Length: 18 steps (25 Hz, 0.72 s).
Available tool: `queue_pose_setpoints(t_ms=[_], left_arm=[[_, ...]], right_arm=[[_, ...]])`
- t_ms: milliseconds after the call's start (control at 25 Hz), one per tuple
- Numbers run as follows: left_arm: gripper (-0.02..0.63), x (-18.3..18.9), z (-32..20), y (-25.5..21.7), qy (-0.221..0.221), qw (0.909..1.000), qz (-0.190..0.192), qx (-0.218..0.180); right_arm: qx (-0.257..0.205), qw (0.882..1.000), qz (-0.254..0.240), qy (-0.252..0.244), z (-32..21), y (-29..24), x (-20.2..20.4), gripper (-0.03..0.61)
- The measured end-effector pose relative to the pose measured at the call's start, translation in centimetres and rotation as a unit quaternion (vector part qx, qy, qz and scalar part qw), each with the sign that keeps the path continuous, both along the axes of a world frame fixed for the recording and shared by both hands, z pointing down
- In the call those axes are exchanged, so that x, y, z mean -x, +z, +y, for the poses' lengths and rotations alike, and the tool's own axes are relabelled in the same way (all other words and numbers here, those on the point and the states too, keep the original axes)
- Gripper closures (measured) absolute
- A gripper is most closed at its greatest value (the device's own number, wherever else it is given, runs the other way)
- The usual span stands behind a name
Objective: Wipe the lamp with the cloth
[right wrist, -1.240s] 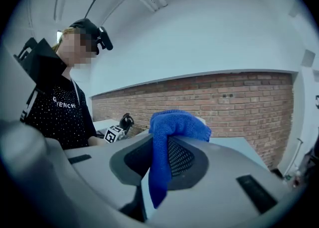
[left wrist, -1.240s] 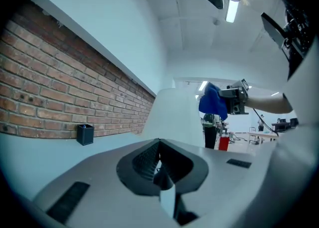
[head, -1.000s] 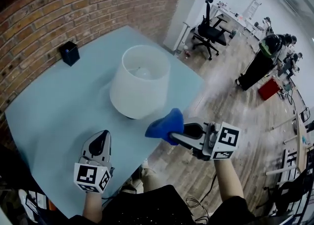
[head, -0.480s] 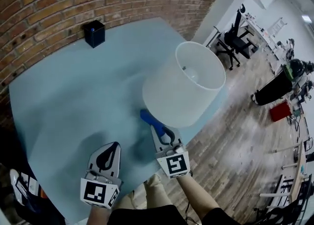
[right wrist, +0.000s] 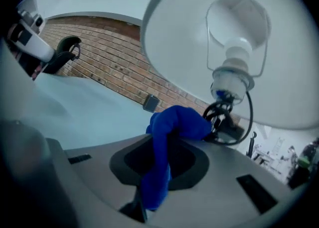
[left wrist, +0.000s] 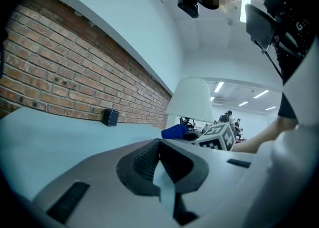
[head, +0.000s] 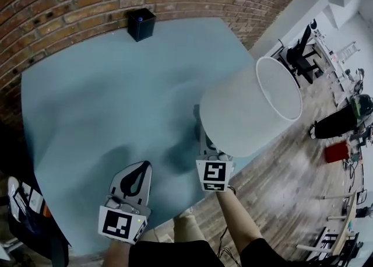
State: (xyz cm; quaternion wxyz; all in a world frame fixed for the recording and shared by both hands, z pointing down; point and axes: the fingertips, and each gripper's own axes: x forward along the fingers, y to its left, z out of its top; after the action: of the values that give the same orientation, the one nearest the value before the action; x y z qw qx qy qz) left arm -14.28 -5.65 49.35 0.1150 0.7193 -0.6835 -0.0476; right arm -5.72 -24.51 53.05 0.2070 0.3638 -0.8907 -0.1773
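Overhead, the left claw (head: pixel 140 169) hovered above the bench (head: pixel 87 97) at lower centre; the right claw (head: pixel 201 132) reached under the lamp (head: pixel 245 114) at right. Left gripper view: its jaws met, empty. Right gripper view: its jaws pinched the blue cloth (right wrist: pixel 172 127), bunched just beside the lamp's stem.

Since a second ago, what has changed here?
The right hand-held gripper, shut on the blue cloth, swung in from off the table to under the lamp shade, the cloth now by the bulb socket. Nothing was picked up or released. The left hand-held gripper stayed shut and empty; the lamp shade and black box stayed put.
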Motion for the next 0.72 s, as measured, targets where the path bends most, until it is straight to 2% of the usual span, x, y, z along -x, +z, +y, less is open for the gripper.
queue_pose_setpoints(t_ms=[200, 280, 400, 480, 600, 720], left_arm=[[0.606, 0.2, -0.4, 0.5, -0.001, 1.0000, 0.004, 0.004], [0.606, 0.2, -0.4, 0.8, -0.002, 1.0000, 0.006, 0.008], [0.606, -0.4, -0.6, 0.7, 0.000, 1.0000, 0.003, 0.007], [0.606, -0.8, -0.9, 0.7, 0.005, 1.0000, -0.002, 0.006], [0.606, -1.4, -1.1, 0.8, 0.008, 0.9999, -0.004, 0.009], [0.606, -2.0, -1.8, 0.6, 0.013, 0.9998, -0.008, 0.008]], right_arm=[[0.125, 0.992, -0.006, 0.027, -0.3, 4.3, 0.0, 0.518], [0.173, 0.985, -0.002, 0.009, 0.9, 5.6, 0.4, 0.518], [0.249, 0.968, -0.015, -0.038, 4.1, 6.6, 0.3, 0.518], [0.279, 0.957, -0.028, -0.074, 6.8, 6.1, -0.6, 0.518], [0.286, 0.952, -0.073, -0.080, 9.5, 4.3, -3.8, 0.518], [0.222, 0.965, -0.139, -0.023, 8.4, 1.2, -8.0, 0.518]])
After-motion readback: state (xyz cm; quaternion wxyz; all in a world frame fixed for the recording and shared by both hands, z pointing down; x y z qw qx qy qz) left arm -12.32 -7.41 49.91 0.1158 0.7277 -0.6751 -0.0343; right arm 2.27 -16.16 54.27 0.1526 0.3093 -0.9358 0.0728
